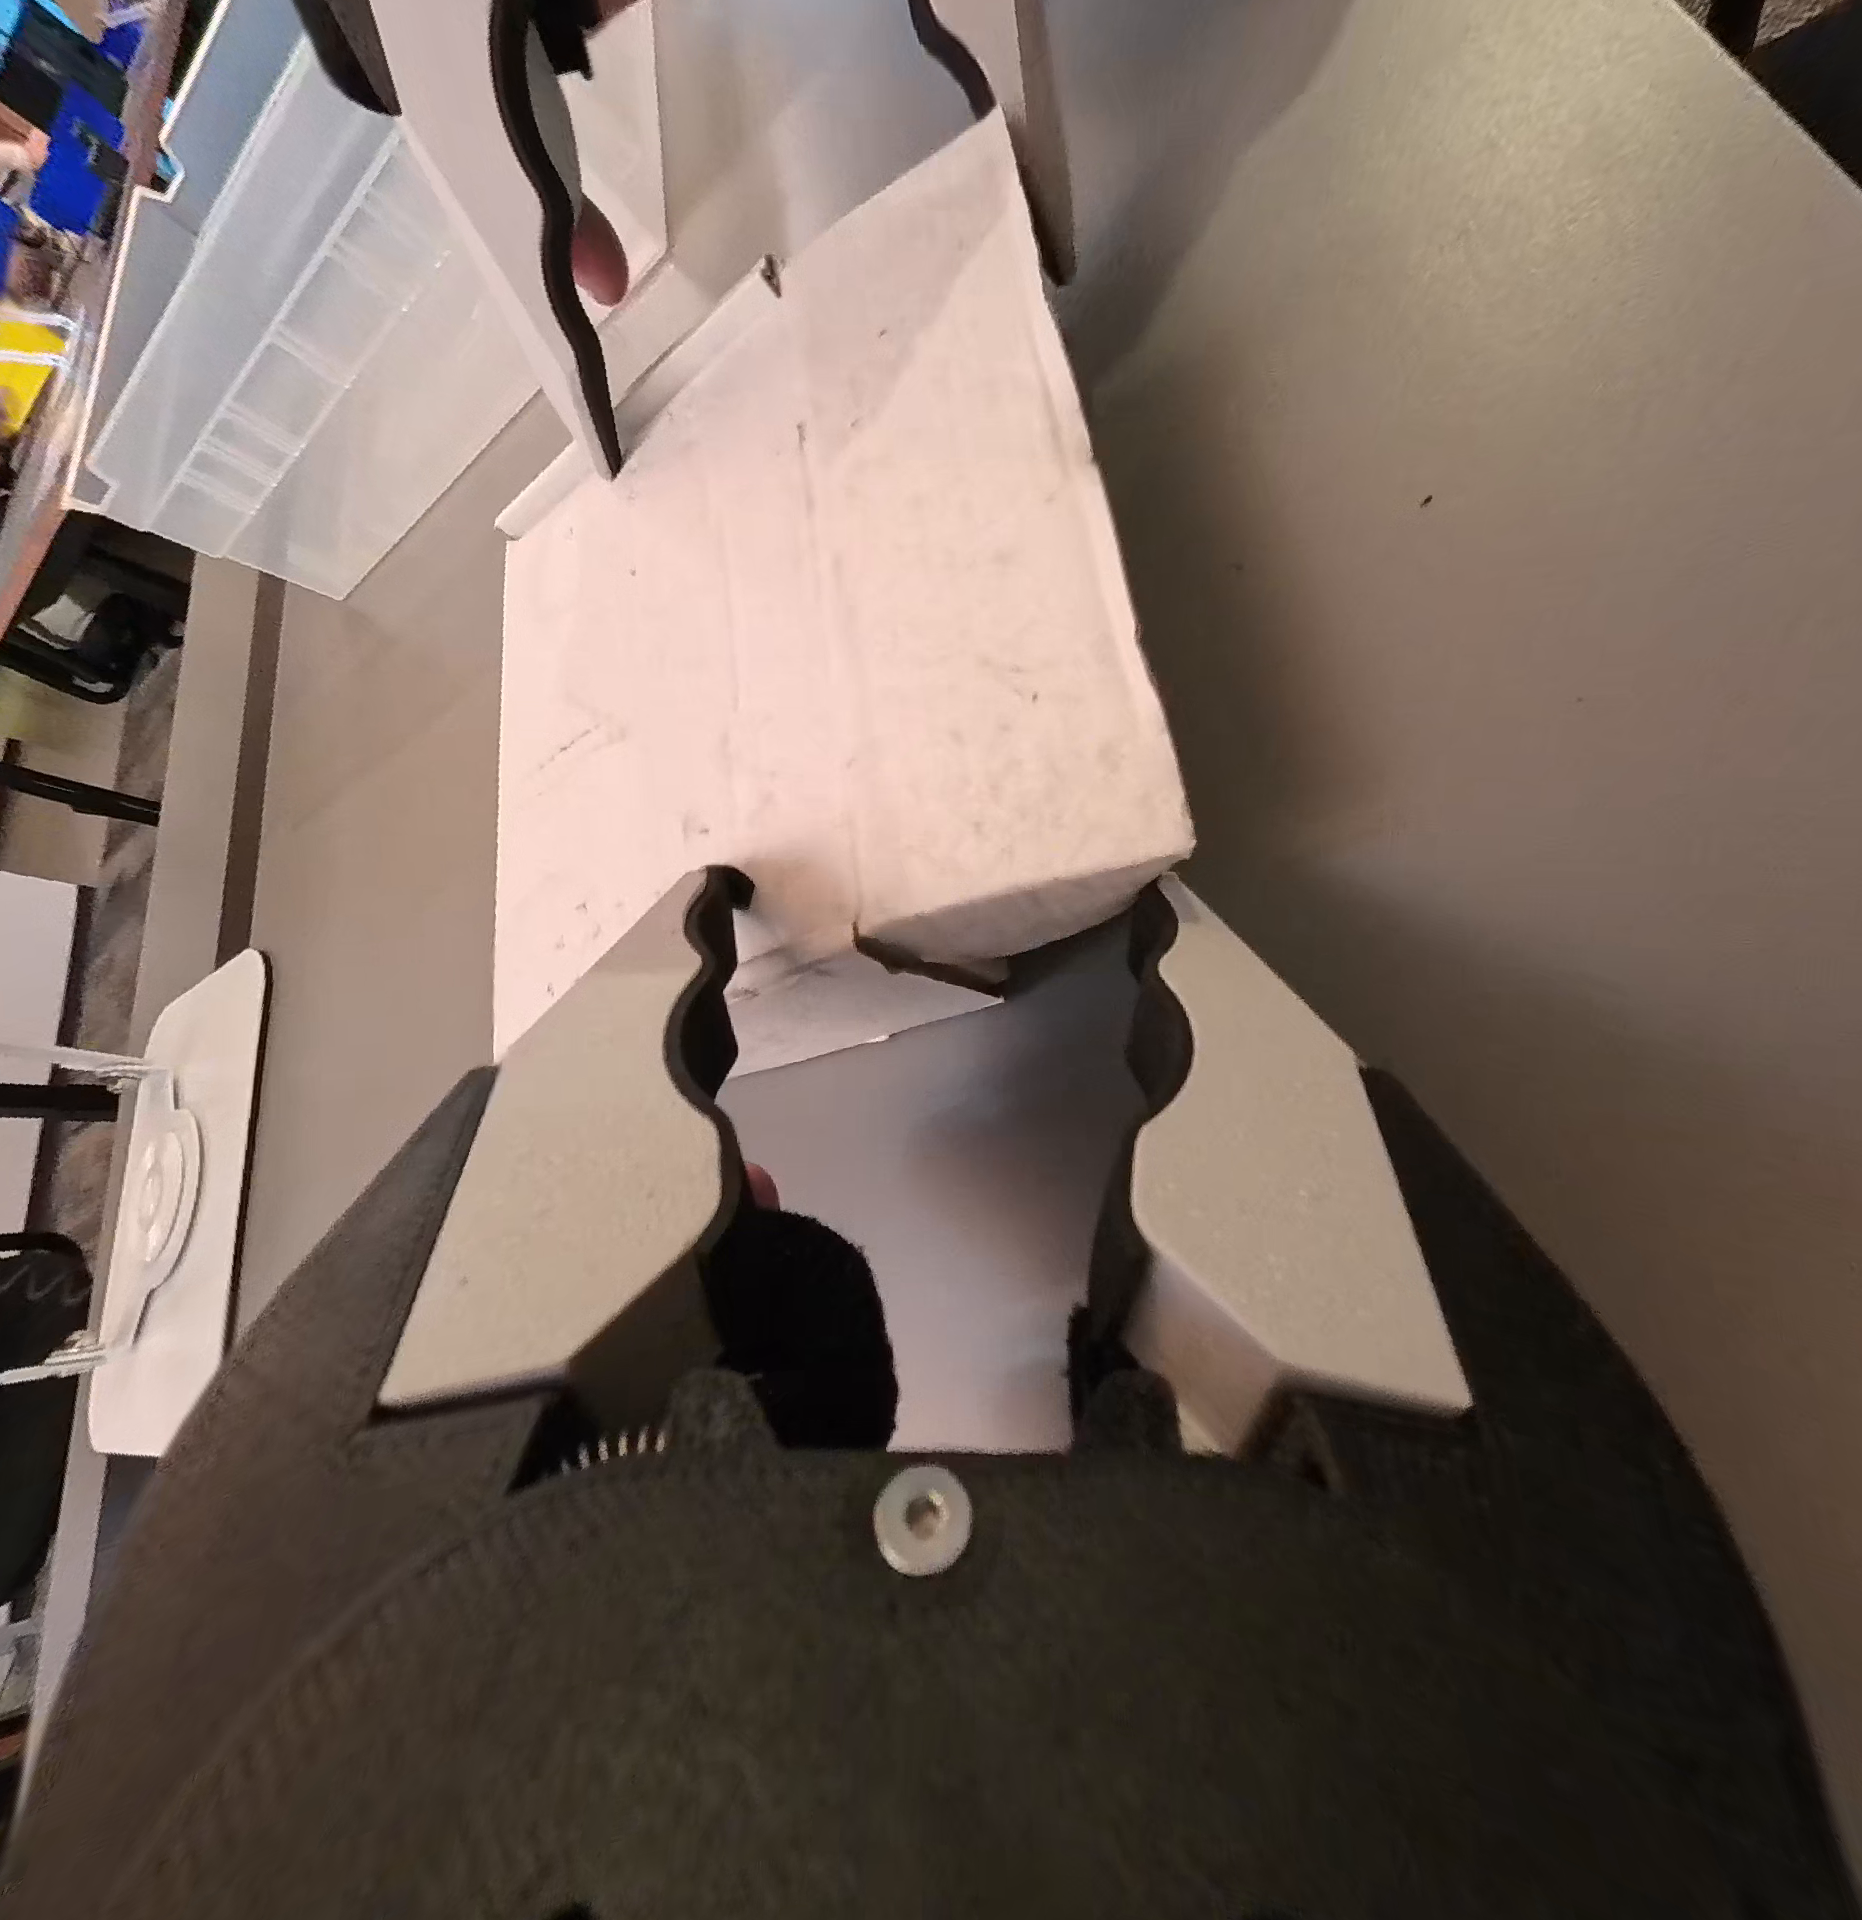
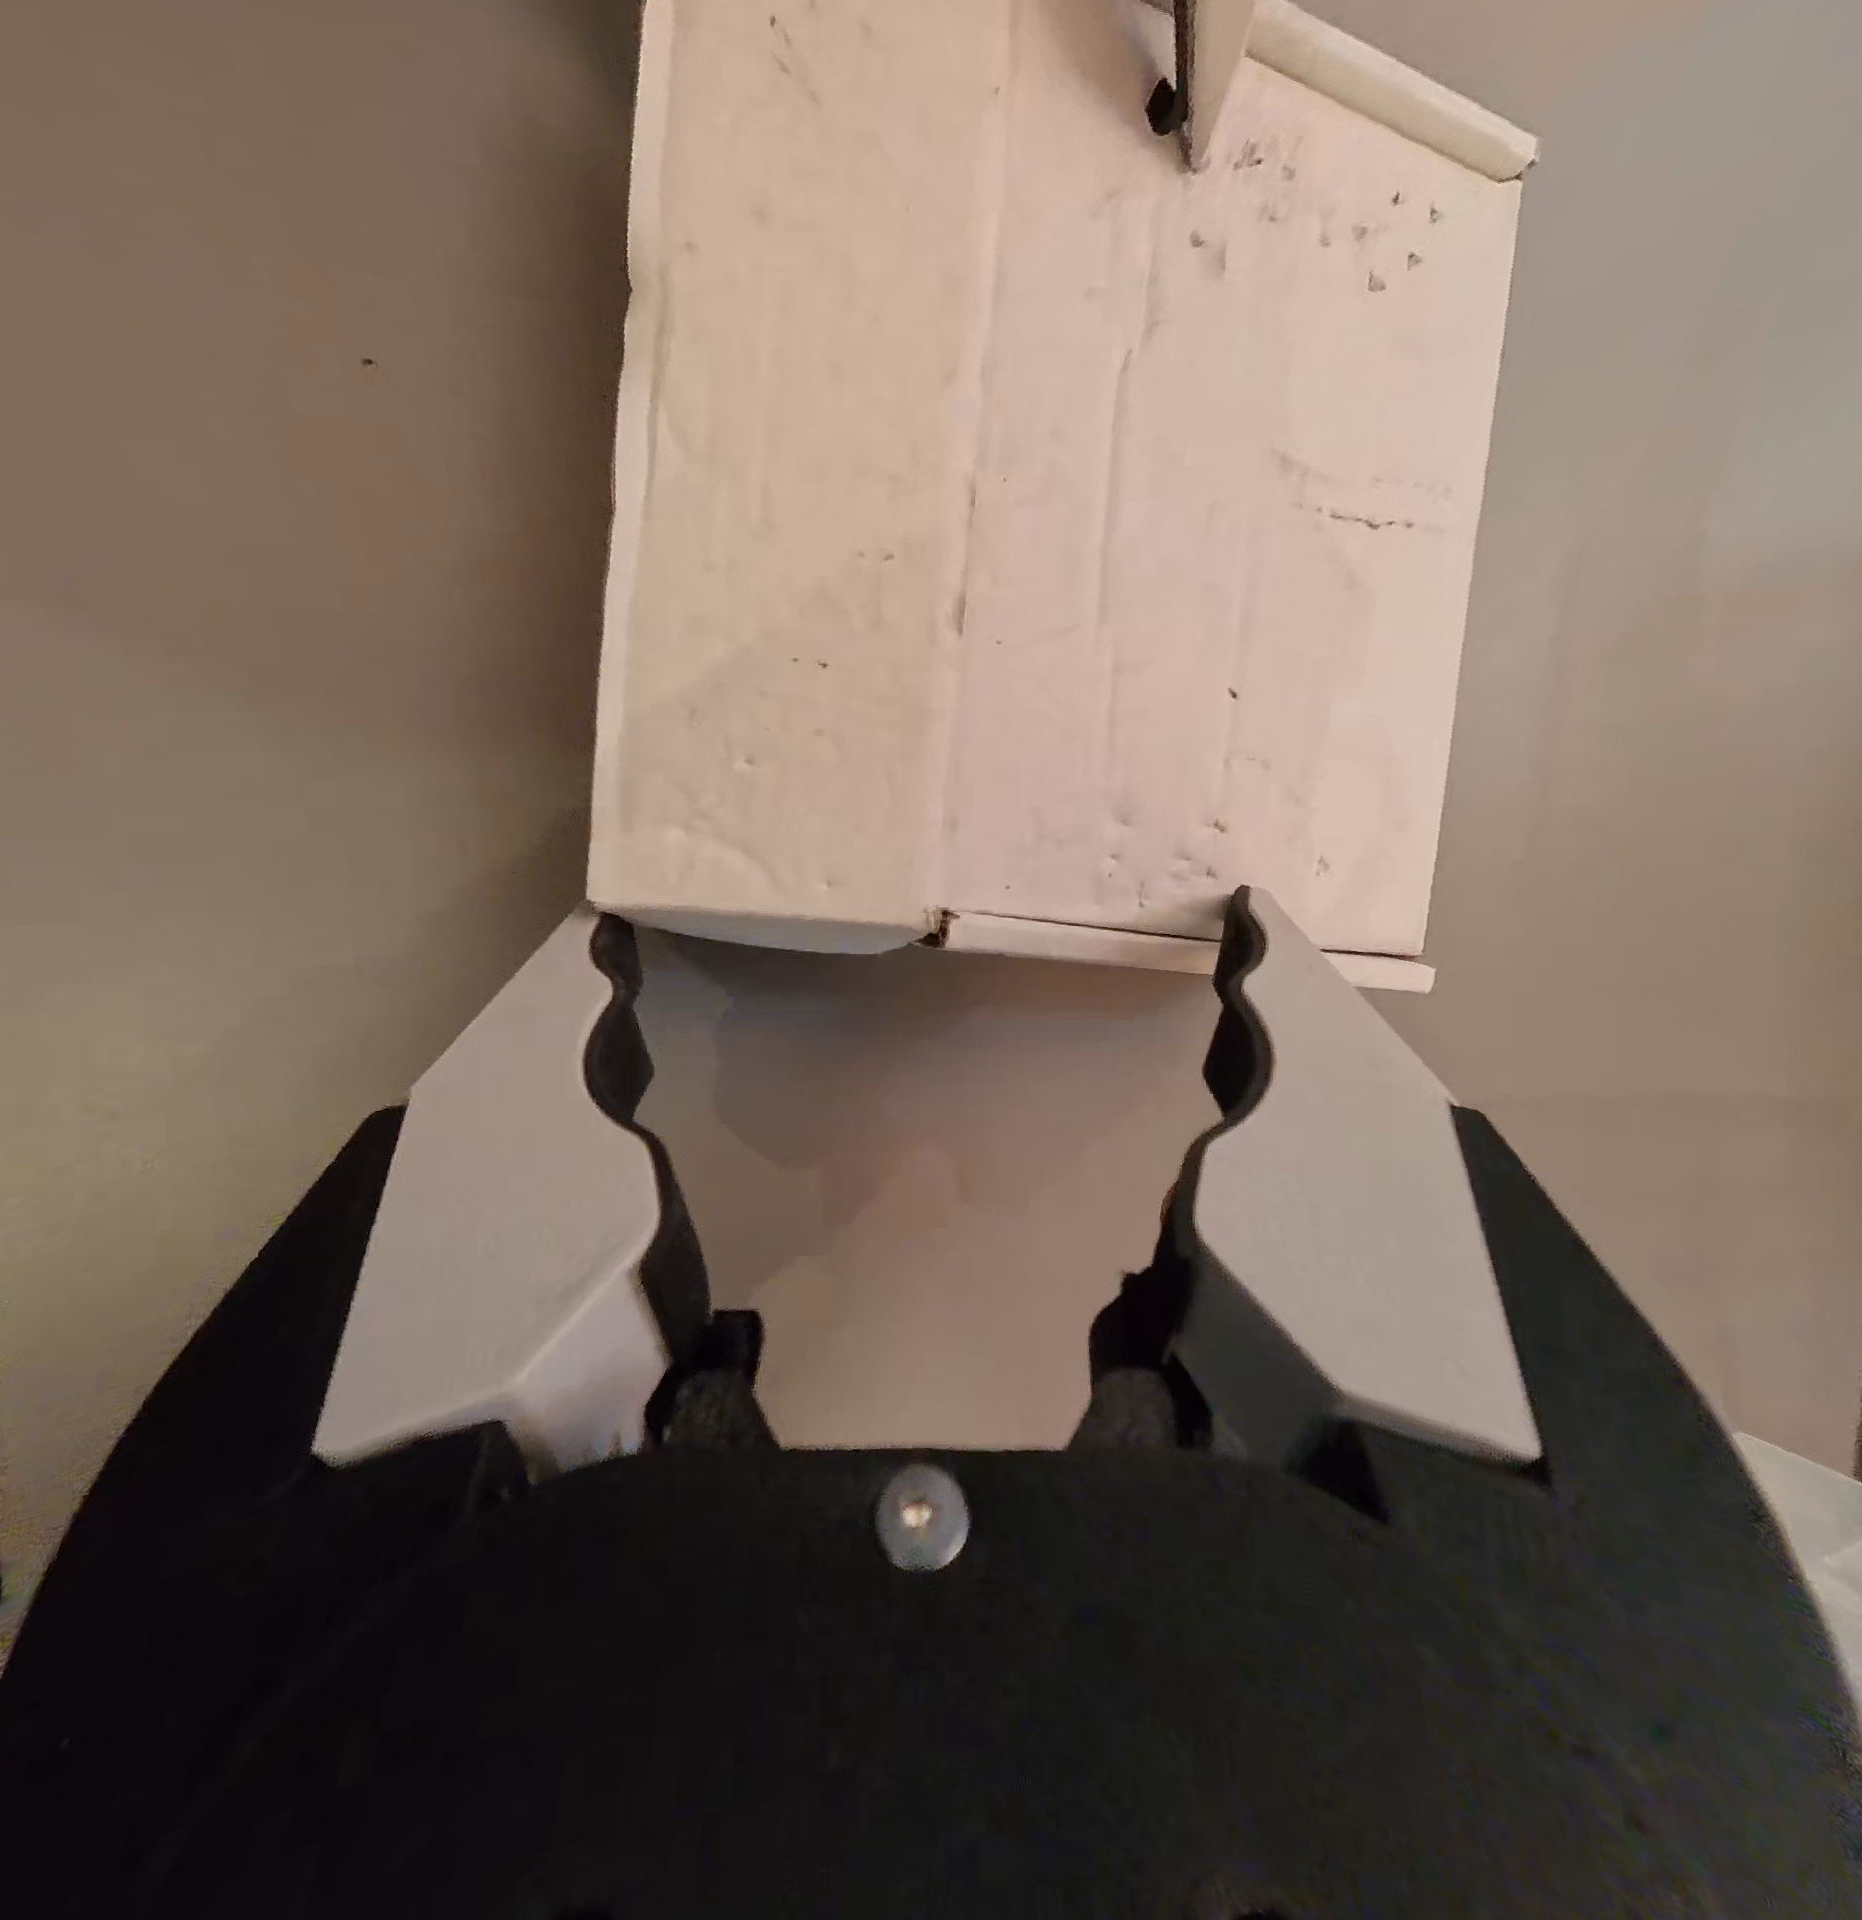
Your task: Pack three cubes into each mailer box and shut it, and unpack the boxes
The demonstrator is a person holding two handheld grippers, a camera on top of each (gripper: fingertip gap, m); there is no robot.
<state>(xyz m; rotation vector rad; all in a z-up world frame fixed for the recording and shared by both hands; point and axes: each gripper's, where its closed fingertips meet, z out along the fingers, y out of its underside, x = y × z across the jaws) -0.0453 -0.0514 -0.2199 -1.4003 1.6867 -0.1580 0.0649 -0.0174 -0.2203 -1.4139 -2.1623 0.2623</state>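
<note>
Both tools flank mailer box [image 1: 823, 665]; bin [image 1: 272, 343] beyond

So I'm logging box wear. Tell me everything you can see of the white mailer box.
The white mailer box is corrugated cardboard, shut, lying flat on the grey table. Its lid is scuffed, dented and creased lengthwise, with dark specks. One end shows a torn seam and a flap edge sticking out. The left tool and the right tool, both open, meet it at opposite ends. Contents are hidden.
</note>
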